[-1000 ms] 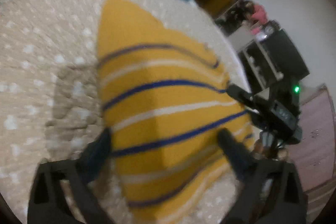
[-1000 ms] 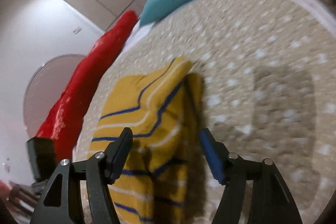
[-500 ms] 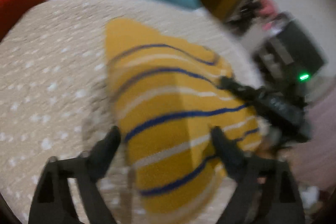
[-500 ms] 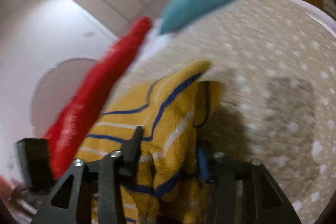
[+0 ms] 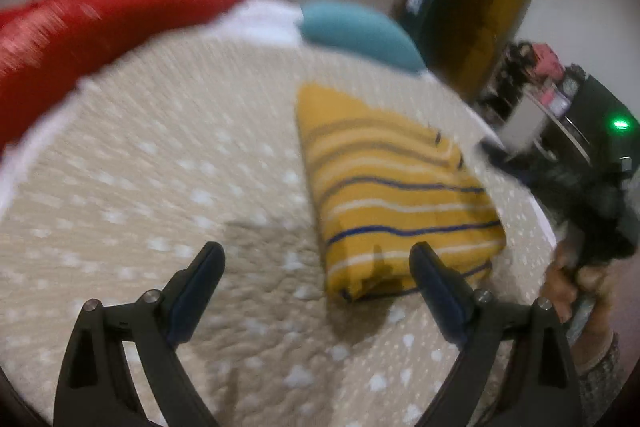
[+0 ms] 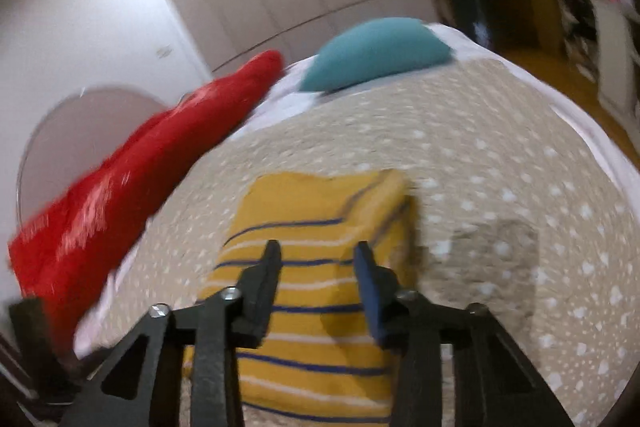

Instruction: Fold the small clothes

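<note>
We see the yellow striped garment (image 5: pixel 396 195) folded on the bed (image 5: pixel 160 187), right of frame centre. Our left gripper (image 5: pixel 316 261) gapes wide, empty. Our right gripper (image 6: pixel 318 255), its fingers just closing, hovers above the cloth, gripping nothing.

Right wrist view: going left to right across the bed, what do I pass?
Red cushion → yellow striped garment lying folded under the right hand-held gripper → darker patch on the beige bedspread. The teal pillow sits farther back, so its place is unclear.
</note>
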